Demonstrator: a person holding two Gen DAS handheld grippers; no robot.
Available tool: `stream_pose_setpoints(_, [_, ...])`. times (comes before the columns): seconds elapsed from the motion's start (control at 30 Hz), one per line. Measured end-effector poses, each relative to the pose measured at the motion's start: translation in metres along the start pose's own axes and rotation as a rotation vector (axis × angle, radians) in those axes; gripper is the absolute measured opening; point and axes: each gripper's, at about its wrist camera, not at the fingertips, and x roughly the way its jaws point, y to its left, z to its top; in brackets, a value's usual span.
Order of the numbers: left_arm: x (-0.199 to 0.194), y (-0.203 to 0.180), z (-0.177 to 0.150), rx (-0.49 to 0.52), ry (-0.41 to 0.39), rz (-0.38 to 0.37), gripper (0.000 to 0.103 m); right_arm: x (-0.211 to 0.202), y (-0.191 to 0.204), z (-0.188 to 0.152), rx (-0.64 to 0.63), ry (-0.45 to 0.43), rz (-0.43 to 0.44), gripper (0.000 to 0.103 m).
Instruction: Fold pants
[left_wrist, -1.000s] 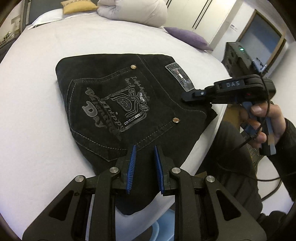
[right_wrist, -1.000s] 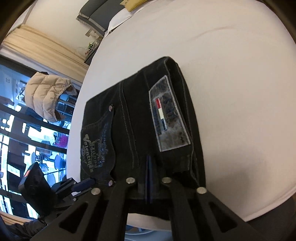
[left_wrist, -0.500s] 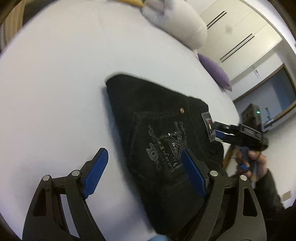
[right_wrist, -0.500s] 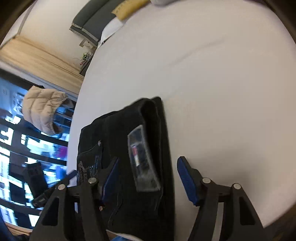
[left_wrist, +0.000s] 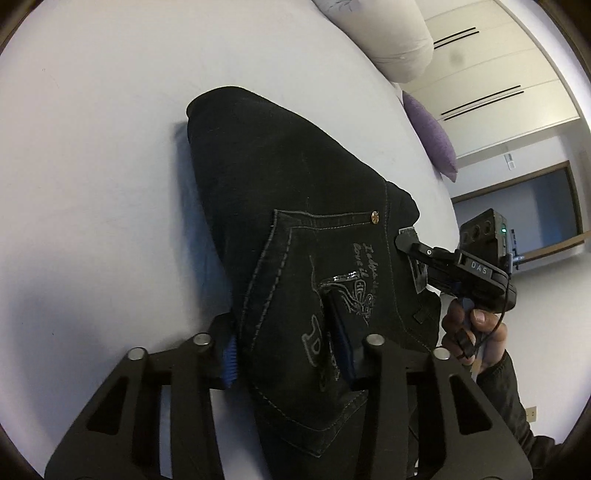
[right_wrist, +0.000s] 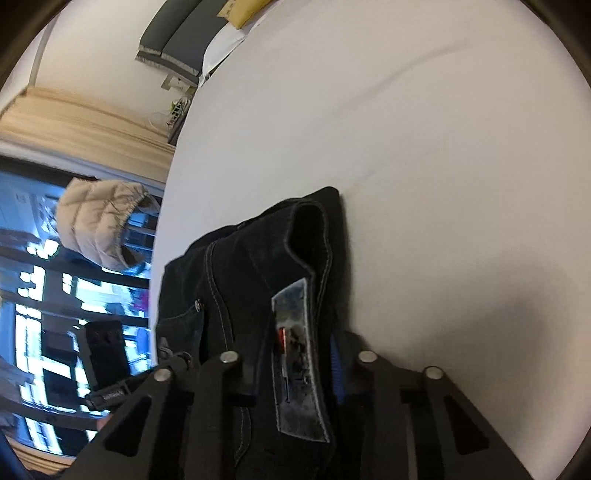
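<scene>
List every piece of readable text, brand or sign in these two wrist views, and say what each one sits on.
"DAS": white letters on the black body of the right gripper.
Cursive stitching on the back pocket of the black pants: script lines and a large "D" show, but the words cannot be read.
Waistband patch: a red and blue mark shows; any lettering is too blurred.
Small white label on the left gripper's body: too small to read.

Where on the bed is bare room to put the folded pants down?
The white sheet left of the pants is bare up to the pillows. The sheet right of them in the right view is bare too. The near edge is crowded by both tools.
</scene>
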Motion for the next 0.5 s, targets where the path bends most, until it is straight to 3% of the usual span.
stream_pose_setpoints(0.2, [-0.011, -0.007, 0.001, 0.01, -0.036, -0.008, 0.024, -0.016, 0.027, -0.004, -0.074, -0.056, -0.078, 0.02])
stream_pose_setpoints(0.37, [-0.047, -0.01, 0.007, 0.032, -0.093, -0.022, 0.022, -0.026, 0.06, 0.003, -0.139, -0.083, -0.075, 0.019])
stream_pose_setpoints(0.5, [-0.087, -0.002, 0.033, 0.041, -0.165, -0.006, 0.022, -0.019, 0.097, 0.023, -0.188, -0.097, -0.034, 0.019])
